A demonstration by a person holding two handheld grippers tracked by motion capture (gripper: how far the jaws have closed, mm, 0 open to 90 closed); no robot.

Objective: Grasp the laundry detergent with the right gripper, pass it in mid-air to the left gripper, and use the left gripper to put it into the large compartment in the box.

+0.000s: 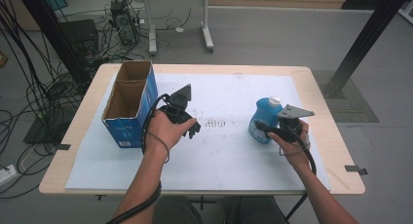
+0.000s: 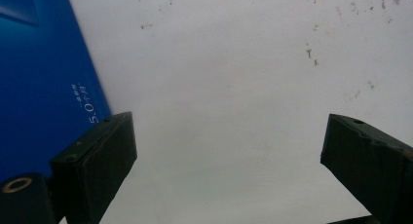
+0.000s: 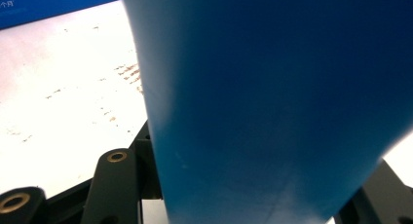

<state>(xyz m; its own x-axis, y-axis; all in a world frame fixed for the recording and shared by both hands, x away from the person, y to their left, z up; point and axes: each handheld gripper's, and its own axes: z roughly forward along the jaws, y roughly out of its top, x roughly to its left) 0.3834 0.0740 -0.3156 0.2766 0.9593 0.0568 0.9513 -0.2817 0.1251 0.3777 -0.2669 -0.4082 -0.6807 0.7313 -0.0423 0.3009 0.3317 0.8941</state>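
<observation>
— Fingers first: how do they stand on the left gripper (image 1: 193, 128)?

— Spread wide, nothing between them. In the left gripper view its two black fingers (image 2: 95, 158) stand far apart over bare white sheet, with a blue wall just beside the left one.

— That wall belongs to what?

— To the open-topped blue cardboard box (image 1: 130, 103), brown inside, which stands near the left edge of the white sheet (image 1: 219, 160) covering the pale wooden table (image 1: 78, 131). The left hand (image 1: 165, 129) rests the gripper just beside the box's right side, toward the near corner.

— And farther right?

— A patch of small dark specks (image 1: 219, 122) marks the middle of the sheet. Beyond it, toward the right edge, stands the blue plastic bottle with a white cap (image 1: 265, 118), upright.

— Is it held?

— Yes. The right gripper (image 1: 263, 129), in the right hand (image 1: 292, 139), is clamped on the bottle's lower body from the right side. In the right gripper view the blue bottle (image 3: 272, 102) sits squarely between the jaws, pressed against the linkage on both sides.
</observation>
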